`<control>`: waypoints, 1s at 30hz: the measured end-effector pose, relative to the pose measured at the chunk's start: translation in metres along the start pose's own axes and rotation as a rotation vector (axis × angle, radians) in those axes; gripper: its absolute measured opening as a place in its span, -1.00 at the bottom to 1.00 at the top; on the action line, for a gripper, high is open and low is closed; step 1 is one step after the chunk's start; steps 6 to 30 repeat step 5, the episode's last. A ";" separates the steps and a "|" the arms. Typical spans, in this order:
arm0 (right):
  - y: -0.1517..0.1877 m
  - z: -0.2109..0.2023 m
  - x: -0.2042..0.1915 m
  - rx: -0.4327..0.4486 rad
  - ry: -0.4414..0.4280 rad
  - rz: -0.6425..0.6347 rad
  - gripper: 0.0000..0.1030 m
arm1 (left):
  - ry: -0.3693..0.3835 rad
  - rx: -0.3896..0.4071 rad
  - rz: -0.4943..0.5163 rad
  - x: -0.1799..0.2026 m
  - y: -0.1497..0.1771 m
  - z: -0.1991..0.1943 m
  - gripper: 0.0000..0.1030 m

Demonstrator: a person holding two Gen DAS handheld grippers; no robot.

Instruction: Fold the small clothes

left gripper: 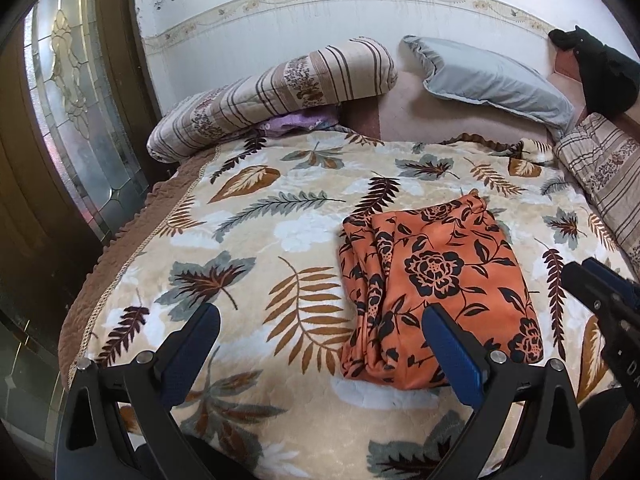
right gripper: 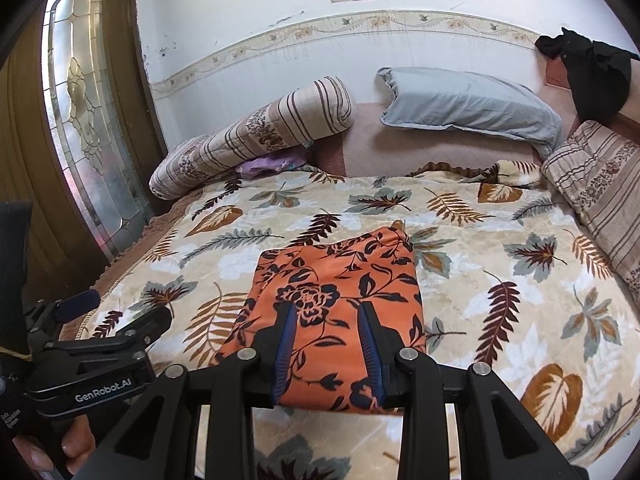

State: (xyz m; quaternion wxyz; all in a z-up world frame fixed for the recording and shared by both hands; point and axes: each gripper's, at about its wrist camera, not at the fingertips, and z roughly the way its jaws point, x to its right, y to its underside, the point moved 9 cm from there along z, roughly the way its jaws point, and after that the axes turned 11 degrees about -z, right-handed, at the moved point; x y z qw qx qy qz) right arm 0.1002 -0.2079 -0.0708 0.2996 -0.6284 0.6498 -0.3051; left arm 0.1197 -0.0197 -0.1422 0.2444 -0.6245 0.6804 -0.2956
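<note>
Here the right gripper (right gripper: 326, 314) hangs over the near end of the orange cloth (right gripper: 340, 280), jaws partly open, holding nothing. The left gripper (left gripper: 320, 320) is wide open beside it. I think both should pinch the near edge evenly, then fold it away. The cloth lies folded on the blanket (right gripper: 500, 280). There are no boxes or baskets here.

I count 1 folded orange garment (right gripper: 340, 280), 2 striped bolsters (right gripper: 256, 136), 1 grey pillow (right gripper: 468, 104), 1 leaf-print blanket (right gripper: 500, 280), 2 grippers (right gripper: 326, 312), 1 blk cloth far right (right gripper: 592, 72)
</note>
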 end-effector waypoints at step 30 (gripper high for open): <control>0.001 0.034 0.067 -0.013 0.042 0.069 -0.33 | 0.063 -0.021 -0.167 -0.037 -0.027 0.047 0.95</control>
